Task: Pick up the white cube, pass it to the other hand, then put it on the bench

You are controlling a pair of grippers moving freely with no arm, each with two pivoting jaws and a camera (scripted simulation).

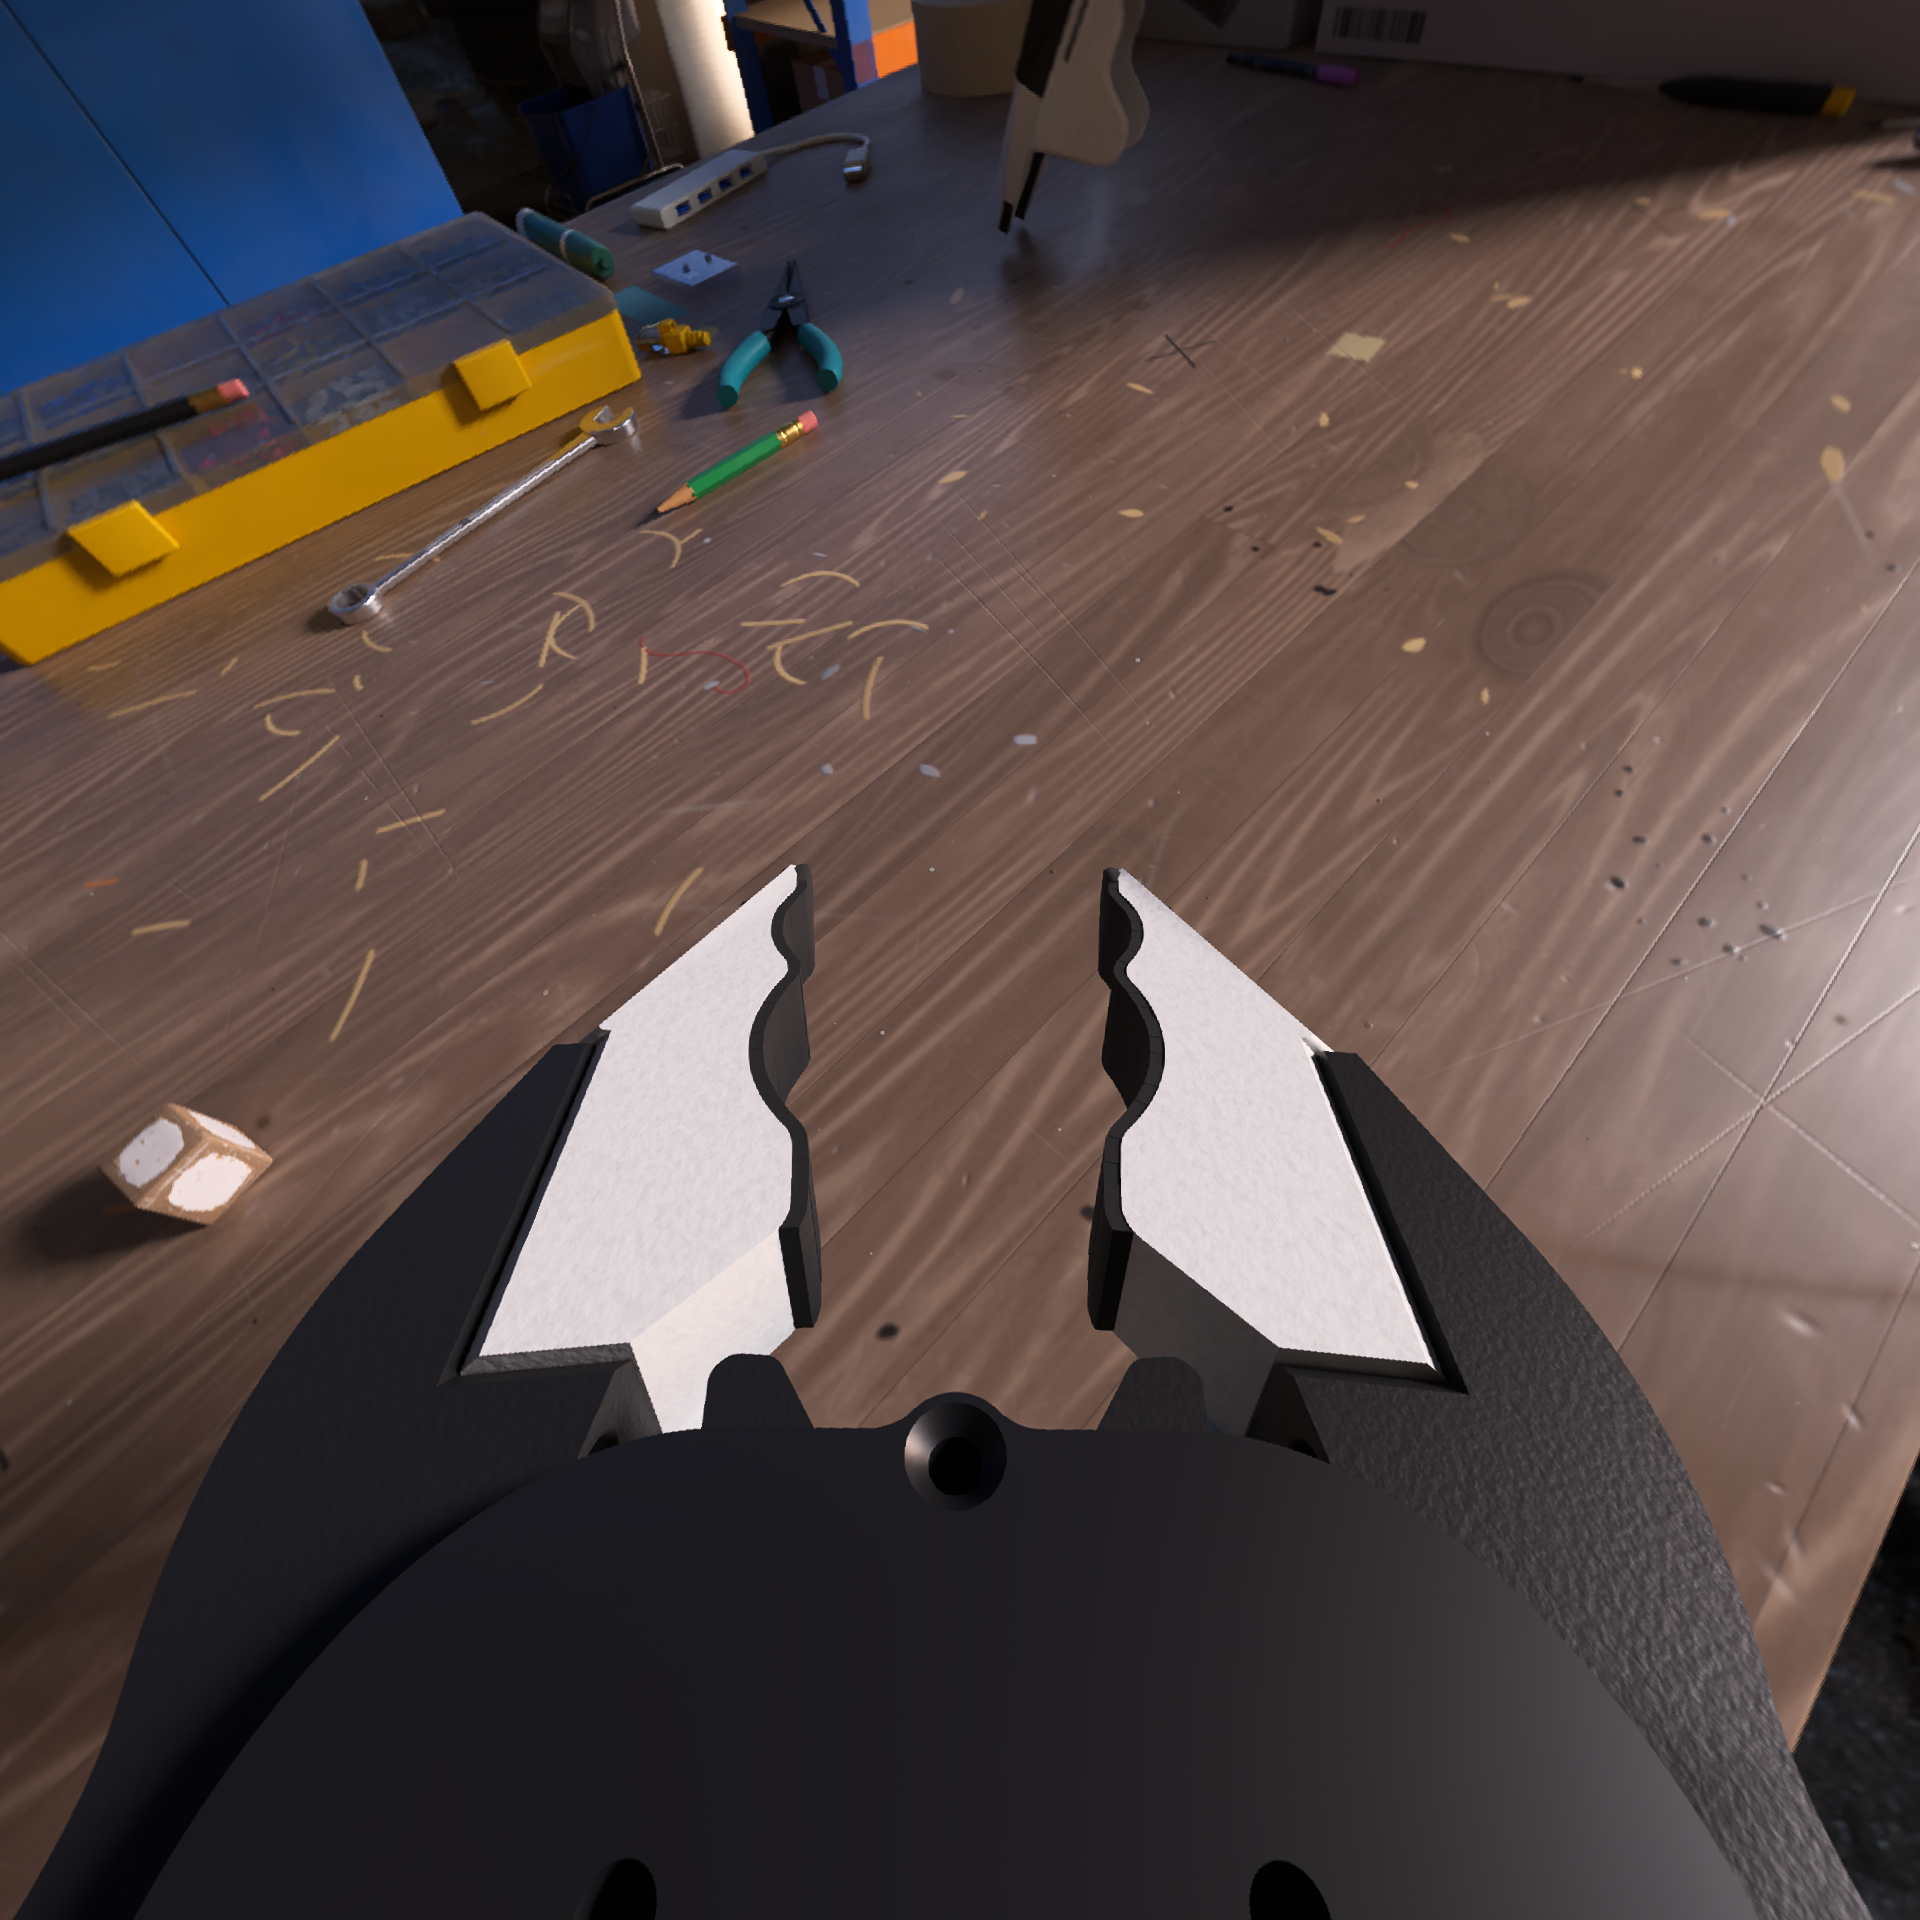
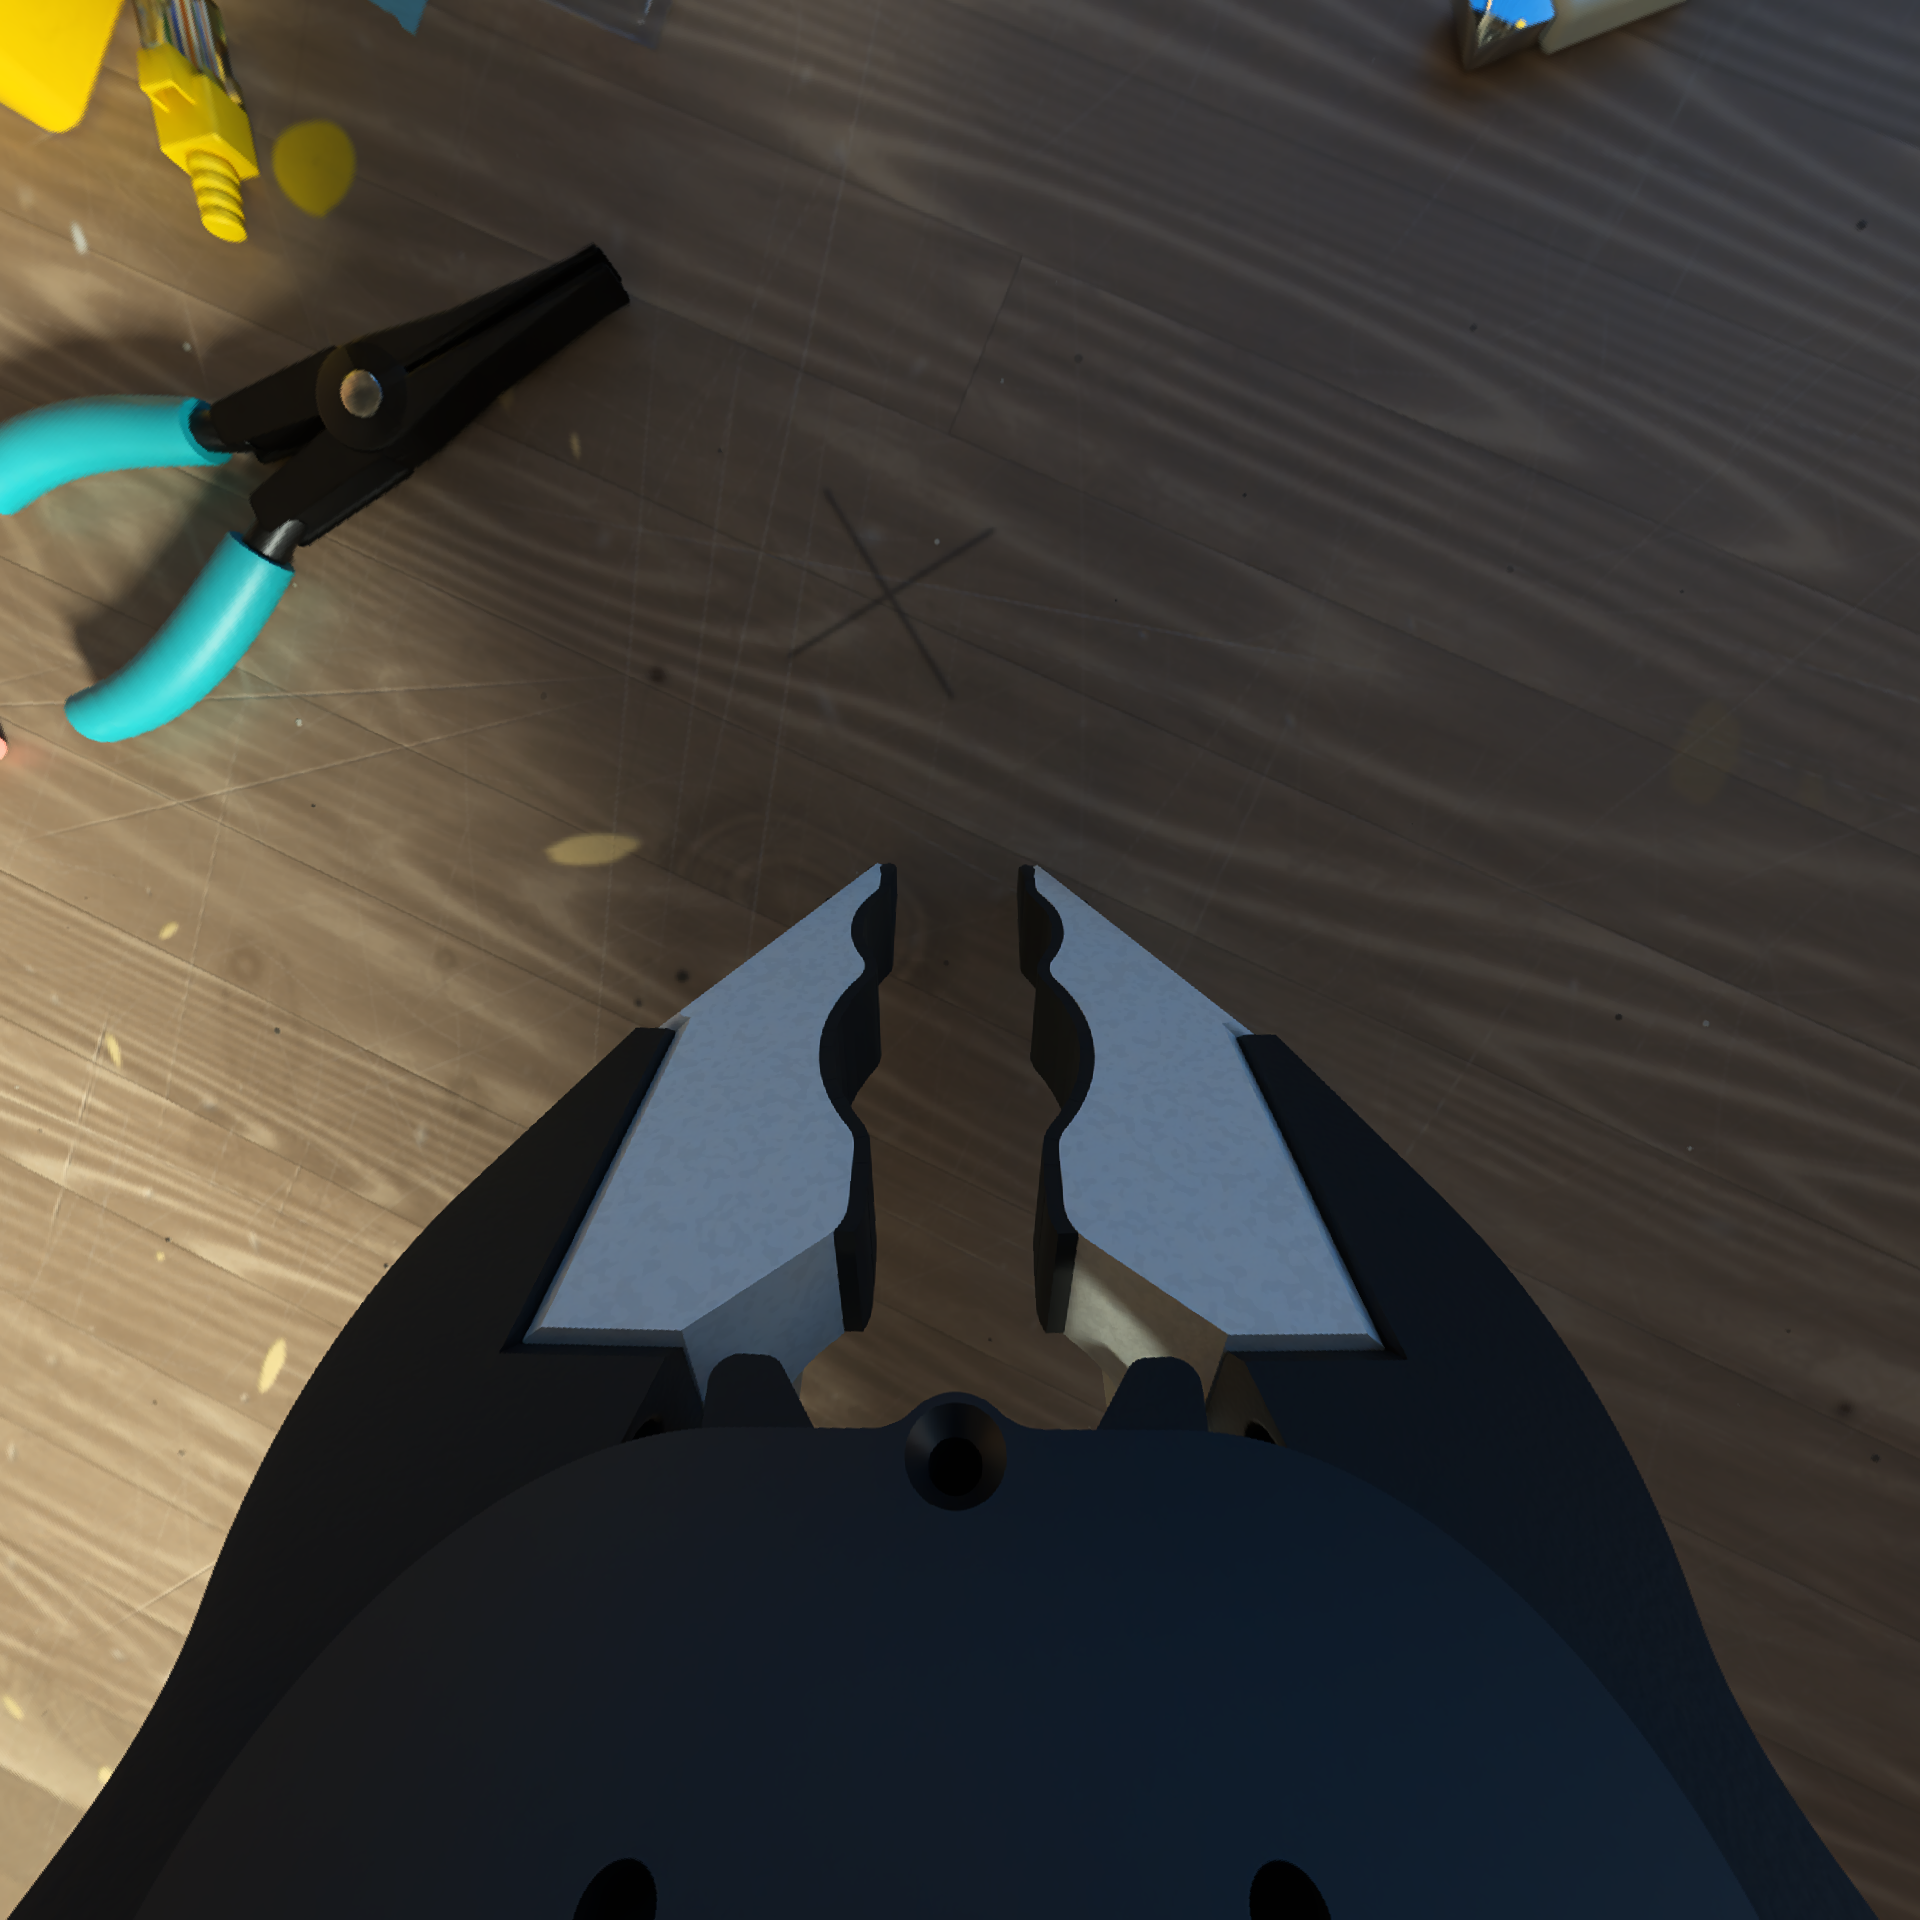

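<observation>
**Both claws empty, cube resting on the tabletop**

Nearest, the left claw (image 1: 956, 883) hangs over the wooden tabletop (image 1: 1351, 727) with its jaws spread and nothing between them. Off to its left the white cube (image 1: 187, 1164) sits tilted on the wood, well apart from the fingers. Farther on, toward the far left corner, lie a wrench (image 1: 478, 520), a green pencil (image 1: 740, 462) and a yellow parts box (image 1: 312, 436). Beyond, the right claw (image 2: 956, 873) is parted too and empty, near teal-handled pliers (image 2: 260, 488).

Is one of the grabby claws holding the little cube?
No. Both hand-held grippers, left and right, are open and empty. The white cube lies on the bench.
</observation>
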